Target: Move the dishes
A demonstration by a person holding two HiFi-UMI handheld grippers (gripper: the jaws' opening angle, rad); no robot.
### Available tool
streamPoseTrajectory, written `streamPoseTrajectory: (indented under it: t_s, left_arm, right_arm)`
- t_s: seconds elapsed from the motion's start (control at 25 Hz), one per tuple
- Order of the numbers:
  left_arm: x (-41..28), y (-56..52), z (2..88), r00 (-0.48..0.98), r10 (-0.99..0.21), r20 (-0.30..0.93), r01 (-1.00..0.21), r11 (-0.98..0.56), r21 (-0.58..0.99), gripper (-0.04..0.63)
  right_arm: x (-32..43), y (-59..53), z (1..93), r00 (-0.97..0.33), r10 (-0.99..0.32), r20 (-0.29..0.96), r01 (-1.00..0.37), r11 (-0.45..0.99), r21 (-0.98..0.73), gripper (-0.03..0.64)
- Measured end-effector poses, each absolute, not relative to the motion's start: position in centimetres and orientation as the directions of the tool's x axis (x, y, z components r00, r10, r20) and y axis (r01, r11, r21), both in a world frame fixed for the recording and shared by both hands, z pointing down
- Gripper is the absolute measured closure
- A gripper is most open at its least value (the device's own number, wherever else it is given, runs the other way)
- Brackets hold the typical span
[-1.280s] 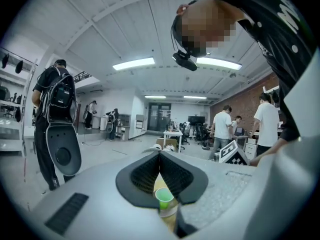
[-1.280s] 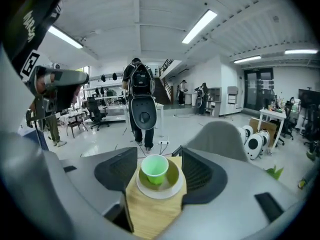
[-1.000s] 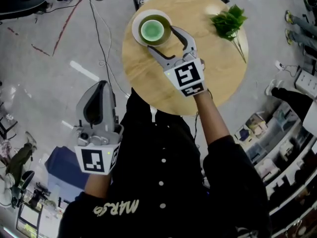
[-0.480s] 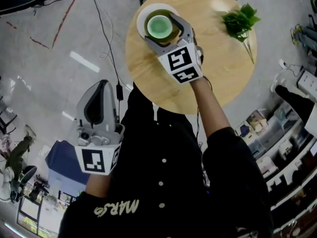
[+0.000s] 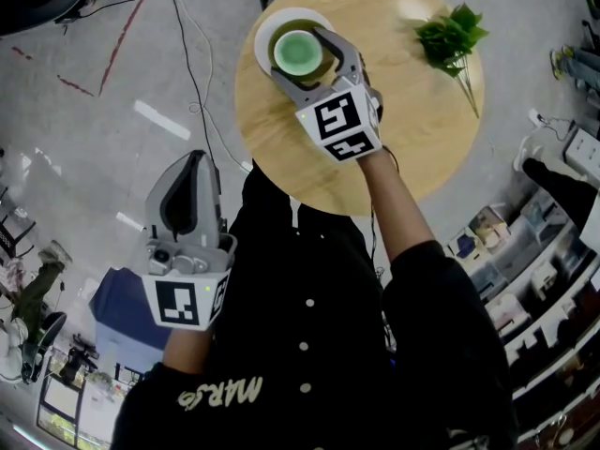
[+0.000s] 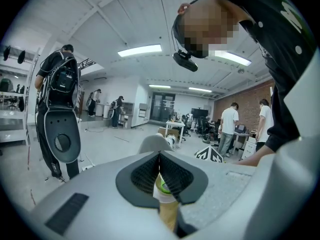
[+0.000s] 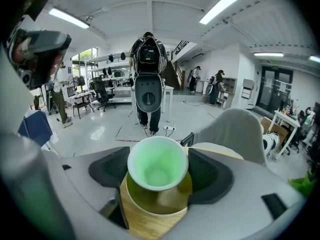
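Right tongs (image 5: 299, 52) nearer — cup (image 5: 298, 50) between

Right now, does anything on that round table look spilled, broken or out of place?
Nothing is spilled or broken. The green cup stands upright on its stacked plates, held between the right gripper's jaws. The one odd thing is a leafy green sprig lying loose on the wooden table's right side, with no vase near it.
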State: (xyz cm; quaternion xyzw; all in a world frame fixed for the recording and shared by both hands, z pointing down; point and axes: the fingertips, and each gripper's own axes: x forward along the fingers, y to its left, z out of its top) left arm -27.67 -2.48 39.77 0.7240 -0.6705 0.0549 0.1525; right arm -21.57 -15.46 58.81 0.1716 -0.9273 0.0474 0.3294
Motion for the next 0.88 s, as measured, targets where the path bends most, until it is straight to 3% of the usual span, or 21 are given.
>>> streamPoseTrajectory:
  t_s: [0.56,0.88]
  left_arm:
    - [-22.0,-4.4,35.0,0.191,-0.957,0.218,-0.978,-0.167,0.124,0.592]
    - [-16.2,-4.3,33.5,0.265,-0.950,0.167,-0.962,-0.251,0.105,0.592]
  right_arm:
    - [-18.2,-13.9,47.9,-0.784,-0.363,0.503,-0.424,0.906,-0.007,0.255]
    - [-9.5,-13.0,46.3,-0.740,-0.457,0.493,-0.522,0.853,0.009,0.255]
